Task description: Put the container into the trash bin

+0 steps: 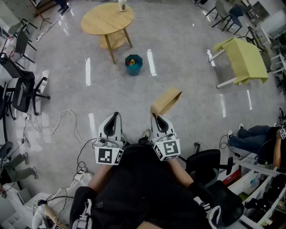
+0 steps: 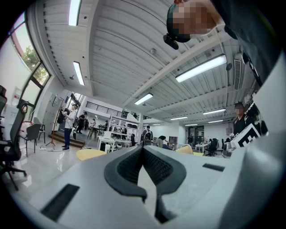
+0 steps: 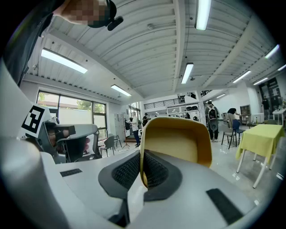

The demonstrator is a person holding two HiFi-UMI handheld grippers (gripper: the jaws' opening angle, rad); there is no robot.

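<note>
The container (image 1: 166, 101) is a tan, shallow paper tray, and my right gripper (image 1: 160, 118) is shut on its rim and holds it above the floor. In the right gripper view the container (image 3: 178, 144) stands up from the jaws, its edge pinched at my right gripper (image 3: 142, 157). Beside it my left gripper (image 1: 112, 117) is shut with nothing in it; the left gripper view shows the left gripper (image 2: 143, 149) with its pads together. The teal trash bin (image 1: 133, 64) stands on the floor well ahead, with some rubbish inside.
A round wooden table (image 1: 107, 20) with a cup (image 1: 122, 5) stands just behind the bin. A yellow table (image 1: 243, 58) is at the right. Office chairs (image 1: 22, 91) and cables (image 1: 62, 120) lie at the left. A seated person (image 1: 259, 136) and a black chair (image 1: 203, 162) are at the right.
</note>
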